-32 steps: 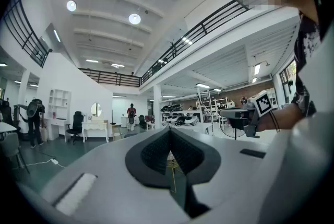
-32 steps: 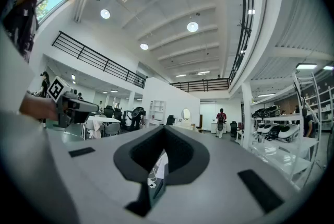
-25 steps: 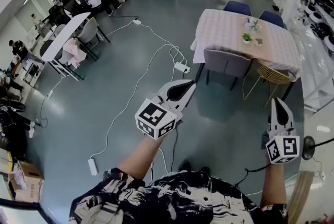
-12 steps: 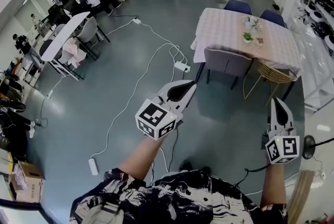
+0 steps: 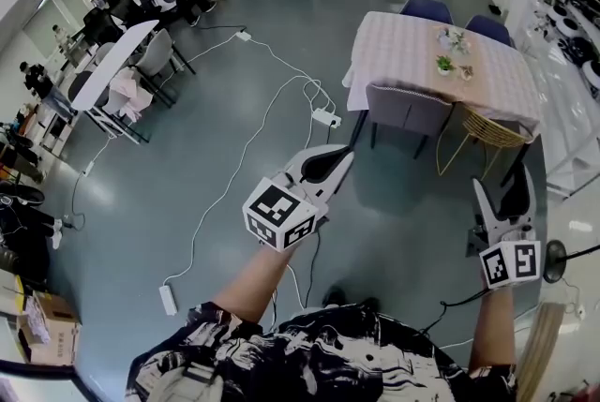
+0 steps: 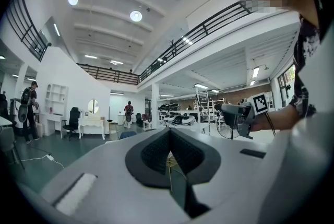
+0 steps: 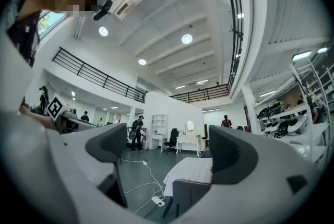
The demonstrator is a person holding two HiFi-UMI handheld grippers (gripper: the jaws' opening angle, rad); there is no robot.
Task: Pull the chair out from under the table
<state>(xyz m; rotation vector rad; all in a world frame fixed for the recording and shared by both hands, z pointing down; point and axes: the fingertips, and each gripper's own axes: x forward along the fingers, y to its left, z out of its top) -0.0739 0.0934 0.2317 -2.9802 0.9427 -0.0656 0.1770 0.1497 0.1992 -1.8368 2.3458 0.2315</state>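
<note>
A grey padded chair [image 5: 408, 110] stands pushed in at the near side of a table with a checked cloth [image 5: 403, 49], some way ahead of both grippers. A gold wire chair [image 5: 487, 133] is tucked in next to it on the right. My left gripper [image 5: 339, 156] hangs over the floor, short of the grey chair, shut with nothing in it [image 6: 168, 157]. My right gripper [image 5: 504, 189] is near the wire chair; its jaws have just been opening and stand open and empty. In the right gripper view the grey chair [image 7: 190, 191] shows between the jaws, far off.
White cables and a power strip [image 5: 325, 120] lie on the floor left of the table; another strip [image 5: 166, 299] lies near my feet. Two blue chairs [image 5: 427, 13] stand at the table's far side. A fan [image 5: 555, 261] stands at right. A long white table [image 5: 112, 63] is at left.
The right gripper's jaws have spread apart from shut to open. The left gripper has stayed where it was. A person at the back has walked left.
</note>
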